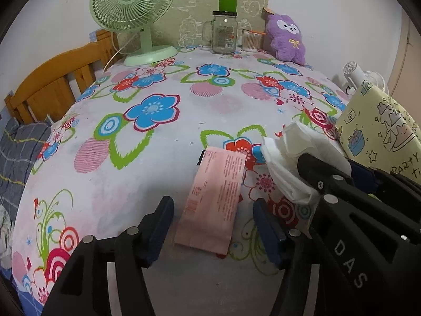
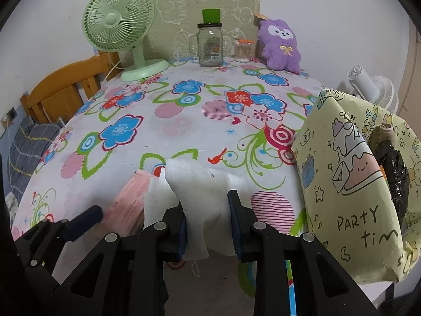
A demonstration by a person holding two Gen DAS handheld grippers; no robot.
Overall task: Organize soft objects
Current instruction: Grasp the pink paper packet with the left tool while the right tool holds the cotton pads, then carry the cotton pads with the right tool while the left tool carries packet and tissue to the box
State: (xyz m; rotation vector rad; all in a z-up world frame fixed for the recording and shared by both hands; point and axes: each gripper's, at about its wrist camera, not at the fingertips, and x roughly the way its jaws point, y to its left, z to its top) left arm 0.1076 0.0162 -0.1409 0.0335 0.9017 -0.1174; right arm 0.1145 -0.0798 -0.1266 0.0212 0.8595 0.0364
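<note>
**Layout relative to the jaws**

The packet [image 1: 214, 202] lies flat on the tablecloth [image 1: 163, 158] between the spread left jaws, apart from both. The tissue [image 2: 200, 197] sits between the right jaws, pressed by both. The gift bag [image 2: 350, 192] stands right of the right jaws. Ahead, at the far edge: fan [image 1: 133, 13] left, jar [image 1: 224, 33] centre, plush toy [image 1: 286, 38] right.

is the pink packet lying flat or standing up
Lying flat. The pink packet rests on its broad face on the flowered tablecloth, between the open left claw fingers, which don't touch it.
</note>
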